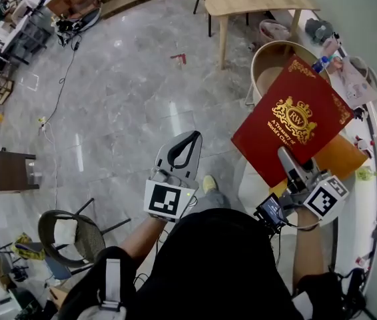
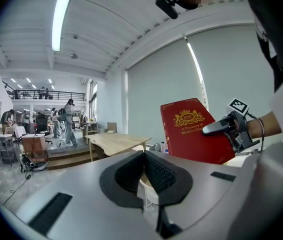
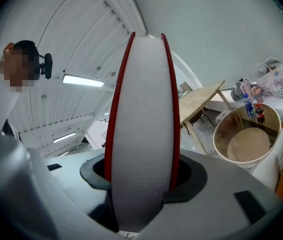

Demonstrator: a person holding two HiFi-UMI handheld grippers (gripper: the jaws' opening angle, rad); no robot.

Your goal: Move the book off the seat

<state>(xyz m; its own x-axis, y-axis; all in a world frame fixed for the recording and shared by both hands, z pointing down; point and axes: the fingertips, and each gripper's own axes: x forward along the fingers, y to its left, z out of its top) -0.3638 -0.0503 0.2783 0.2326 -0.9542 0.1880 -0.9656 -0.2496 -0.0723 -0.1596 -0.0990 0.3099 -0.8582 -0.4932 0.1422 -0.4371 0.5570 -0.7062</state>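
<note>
Book (image 1: 295, 122) is clamped in the right tool (image 1: 287, 159), in the air and apparently clear of the round seat (image 3: 245, 143). Left tool (image 1: 190, 139) is closed on nothing.

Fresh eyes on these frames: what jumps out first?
The big red book with a gold crest, held up in the air right of centre, clamped in the right gripper; that gripper's own view is mostly its white page edge. Beyond it sits a round tub chair, and the left gripper hangs shut and empty over the grey floor.
</note>
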